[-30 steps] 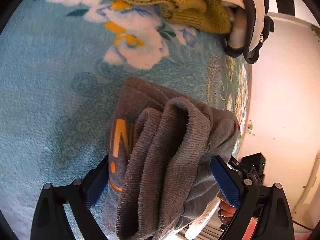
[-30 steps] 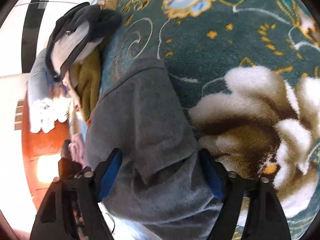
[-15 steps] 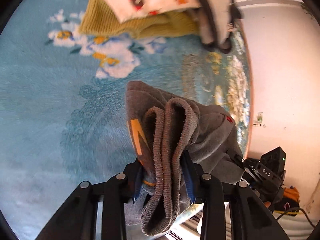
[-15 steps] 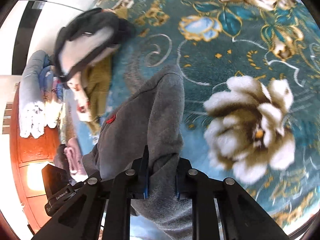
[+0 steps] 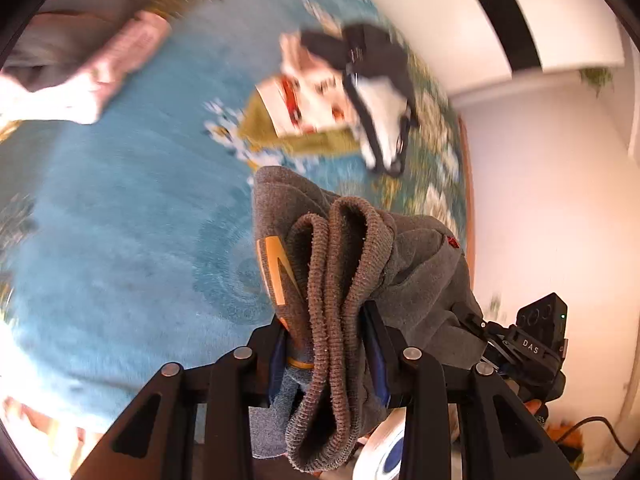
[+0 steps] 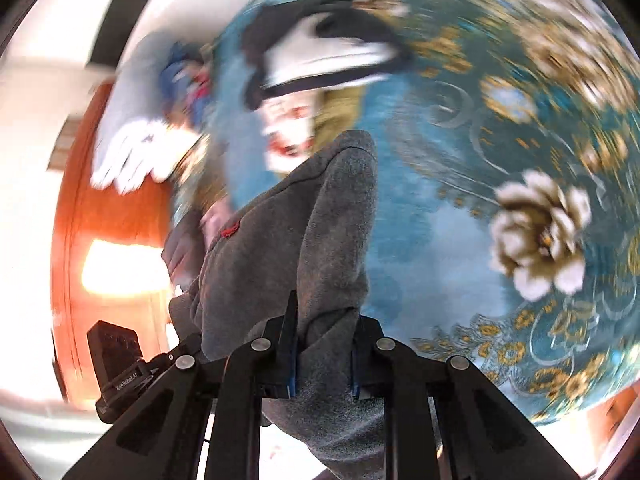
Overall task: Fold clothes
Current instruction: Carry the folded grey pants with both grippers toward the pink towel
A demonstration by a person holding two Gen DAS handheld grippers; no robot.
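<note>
A grey sweatshirt (image 5: 416, 264) with an orange print hangs bunched between both grippers, lifted above the blue floral carpet (image 5: 120, 240). My left gripper (image 5: 326, 356) is shut on its ribbed hem folds. My right gripper (image 6: 323, 354) is shut on another fold of the same grey sweatshirt (image 6: 304, 216), which drapes forward and down. The right gripper's body shows at the lower right of the left wrist view (image 5: 532, 344), and the left gripper's body at the lower left of the right wrist view (image 6: 120, 360).
A pile of clothes lies on the carpet beyond: an olive knit (image 5: 316, 140), a white printed piece (image 5: 304, 96) and a black-and-white garment (image 5: 380, 92). Pink and grey folded clothes (image 5: 100, 56) lie far left. A white wall (image 5: 552, 200) and an orange wooden floor (image 6: 116, 208) border the carpet (image 6: 480, 160).
Both grippers closed on the sweatshirt about a second ago. Since then they have lifted it off the carpet; the clothes pile looks farther away and both views blur with motion.
</note>
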